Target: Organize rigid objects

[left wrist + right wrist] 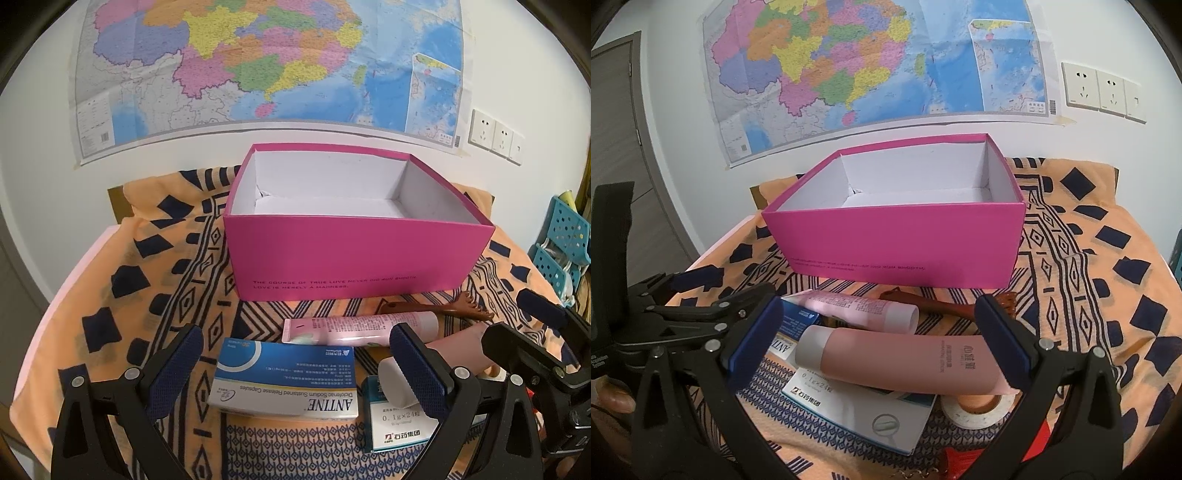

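Left wrist view: the pink box (358, 254) sits mid-frame, looks empty so far. Left gripper (299, 373) is spread wide with nothing in it, straddling the blue ANTINE carton (284, 380) at lower centre. My guess is its right finger could bump the white-capped tube (397, 382) beside it.

Right wrist view: right gripper (886, 345) is also wide open and empty, bracketing the salmon tube (905, 363), which lies tilted across a medicine carton (857, 413). It might roll off when squeezed.
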`<state>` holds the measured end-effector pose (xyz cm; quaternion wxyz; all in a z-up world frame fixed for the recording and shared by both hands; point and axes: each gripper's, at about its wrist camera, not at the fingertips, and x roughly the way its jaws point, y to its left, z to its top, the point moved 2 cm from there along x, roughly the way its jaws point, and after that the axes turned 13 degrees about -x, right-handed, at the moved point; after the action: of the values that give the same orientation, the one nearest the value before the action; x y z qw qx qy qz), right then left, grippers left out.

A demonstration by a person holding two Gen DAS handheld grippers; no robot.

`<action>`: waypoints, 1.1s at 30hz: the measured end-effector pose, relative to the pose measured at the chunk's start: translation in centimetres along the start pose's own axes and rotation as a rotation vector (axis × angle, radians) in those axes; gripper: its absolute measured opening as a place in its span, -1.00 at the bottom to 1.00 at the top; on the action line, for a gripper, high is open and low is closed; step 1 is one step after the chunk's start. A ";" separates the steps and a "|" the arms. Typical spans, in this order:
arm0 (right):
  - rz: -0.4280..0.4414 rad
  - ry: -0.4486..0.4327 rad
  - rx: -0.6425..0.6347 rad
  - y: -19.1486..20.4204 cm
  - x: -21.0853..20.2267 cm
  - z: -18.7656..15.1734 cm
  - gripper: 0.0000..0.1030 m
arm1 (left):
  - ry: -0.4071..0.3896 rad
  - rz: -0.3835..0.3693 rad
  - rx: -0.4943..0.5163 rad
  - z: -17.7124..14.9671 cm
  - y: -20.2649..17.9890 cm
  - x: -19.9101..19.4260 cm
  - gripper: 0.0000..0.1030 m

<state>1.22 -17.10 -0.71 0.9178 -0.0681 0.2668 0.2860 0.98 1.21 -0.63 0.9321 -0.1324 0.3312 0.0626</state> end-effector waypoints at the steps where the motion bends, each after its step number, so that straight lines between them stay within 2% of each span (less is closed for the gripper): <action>1: 0.001 0.001 0.000 0.0 0.1 0.0 1.00 | -0.001 0.001 0.001 0.0 0.0 0.0 0.99; 20: 0.043 0.010 0.013 0.0 0.6 -0.2 1.00 | 0.000 0.001 -0.004 -0.1 0.3 0.3 0.99; 33: 0.095 0.053 0.033 -0.1 1.9 -0.6 0.96 | 0.028 0.007 -0.034 -0.4 1.8 1.5 0.99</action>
<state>2.33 -16.45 -2.25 0.8969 -0.0477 0.2985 0.3227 1.52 2.89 -2.22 0.9249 -0.1477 0.3434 0.0695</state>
